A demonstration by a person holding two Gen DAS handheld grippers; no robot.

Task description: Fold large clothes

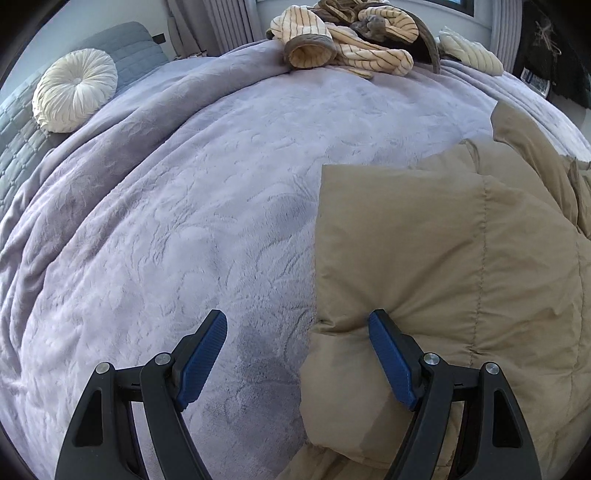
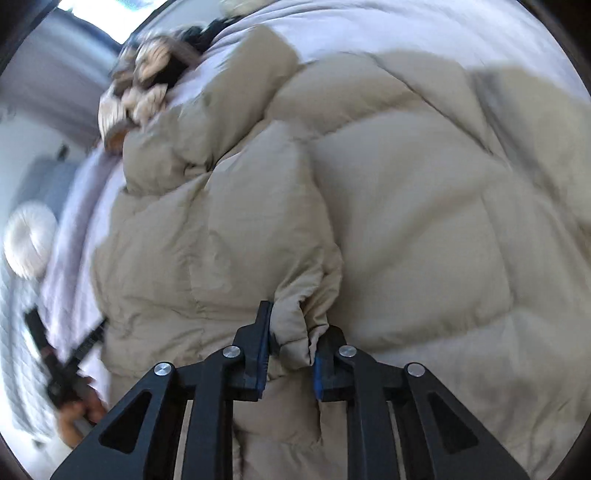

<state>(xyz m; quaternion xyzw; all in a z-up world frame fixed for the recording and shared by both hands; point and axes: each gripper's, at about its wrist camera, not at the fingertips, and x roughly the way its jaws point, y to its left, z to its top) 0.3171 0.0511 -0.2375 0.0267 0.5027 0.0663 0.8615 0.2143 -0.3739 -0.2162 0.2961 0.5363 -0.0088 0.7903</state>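
Note:
A large tan puffer jacket (image 1: 461,258) lies on the lavender bed blanket (image 1: 203,192). My left gripper (image 1: 297,325) is open at the jacket's left edge; its right finger (image 1: 388,350) rests on the tan fabric and its left finger (image 1: 207,347) is over the blanket. In the right wrist view the jacket (image 2: 388,203) fills most of the frame. My right gripper (image 2: 291,332) is shut on a bunched fold of the jacket (image 2: 295,325). The left gripper shows blurred at the lower left of that view (image 2: 62,362).
A pile of cream striped clothes (image 1: 343,37) lies at the far side of the bed. A round white cushion (image 1: 74,96) rests on a grey quilted pillow (image 1: 22,147) at the left. Curtains (image 1: 221,26) hang behind the bed.

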